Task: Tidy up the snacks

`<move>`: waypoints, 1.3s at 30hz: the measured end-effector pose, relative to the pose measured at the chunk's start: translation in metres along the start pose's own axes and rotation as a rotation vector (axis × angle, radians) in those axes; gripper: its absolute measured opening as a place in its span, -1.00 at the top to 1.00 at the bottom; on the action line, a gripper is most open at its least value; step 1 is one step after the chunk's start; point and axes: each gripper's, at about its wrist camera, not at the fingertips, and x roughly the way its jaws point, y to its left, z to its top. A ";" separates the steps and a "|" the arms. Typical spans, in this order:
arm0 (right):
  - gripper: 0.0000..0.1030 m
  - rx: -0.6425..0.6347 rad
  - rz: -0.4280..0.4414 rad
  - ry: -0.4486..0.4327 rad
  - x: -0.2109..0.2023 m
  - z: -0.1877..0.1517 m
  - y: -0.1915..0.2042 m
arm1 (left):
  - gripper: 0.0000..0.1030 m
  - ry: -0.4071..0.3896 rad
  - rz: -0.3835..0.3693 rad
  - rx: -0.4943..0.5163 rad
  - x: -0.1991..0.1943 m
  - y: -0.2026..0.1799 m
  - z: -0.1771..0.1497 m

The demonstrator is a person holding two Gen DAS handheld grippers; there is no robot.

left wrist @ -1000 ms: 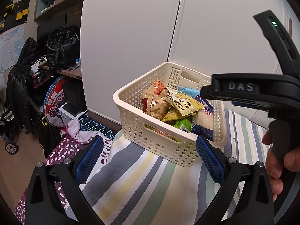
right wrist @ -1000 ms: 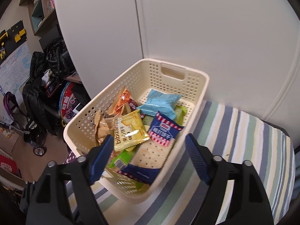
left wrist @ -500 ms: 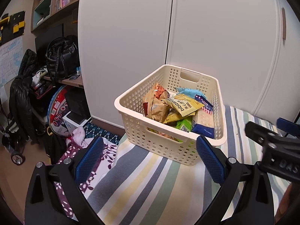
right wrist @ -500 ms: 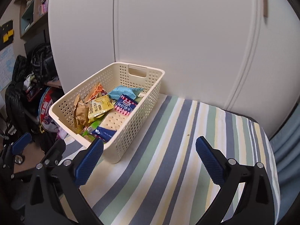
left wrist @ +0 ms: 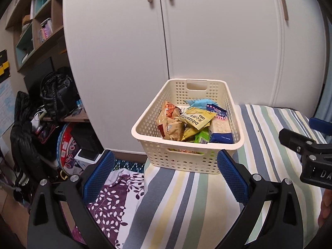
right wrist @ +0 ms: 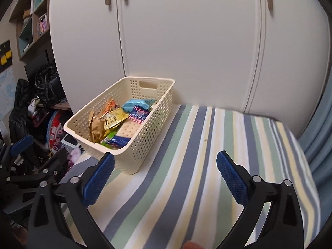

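A cream perforated basket [left wrist: 182,161] [right wrist: 143,143] stands at the left end of a striped surface [left wrist: 186,203] [right wrist: 197,155]. Inside lie several snack packets: a yellow packet [left wrist: 197,119] [right wrist: 115,118], a brown bag [left wrist: 169,124] [right wrist: 96,127], a light blue packet [left wrist: 200,102] [right wrist: 137,103], a cracker pack [left wrist: 221,129] [right wrist: 126,132]. My left gripper [left wrist: 166,176] is open, empty, just in front of the basket's near wall. My right gripper [right wrist: 165,176] is open and empty, over the stripes to the right of the basket. It also shows in the left wrist view's right edge [left wrist: 307,151].
White wardrobe doors [left wrist: 217,31] [right wrist: 186,41] rise right behind the basket. To the left, below the surface's edge, are a black bag [left wrist: 56,95], dark jackets [left wrist: 22,134], a purple leaf-print cloth [left wrist: 112,203] and shelves [left wrist: 39,27]. A blue curtain [right wrist: 319,124] hangs at the right.
Both grippers have drawn back from the basket and risen. The right gripper moved from over the basket out to the right above the stripes. Both stay open.
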 end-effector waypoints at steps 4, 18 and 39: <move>-0.90 0.006 0.004 0.011 0.003 -0.005 0.005 | -0.95 -0.037 0.005 -0.021 0.002 0.010 -0.002; -0.90 -0.010 -0.080 0.002 0.012 -0.024 0.027 | -0.95 -0.030 0.017 -0.040 0.012 0.030 -0.014; -0.90 -0.212 -0.124 -0.038 0.001 -0.015 0.068 | -0.95 -0.038 0.040 -0.015 0.011 0.029 -0.016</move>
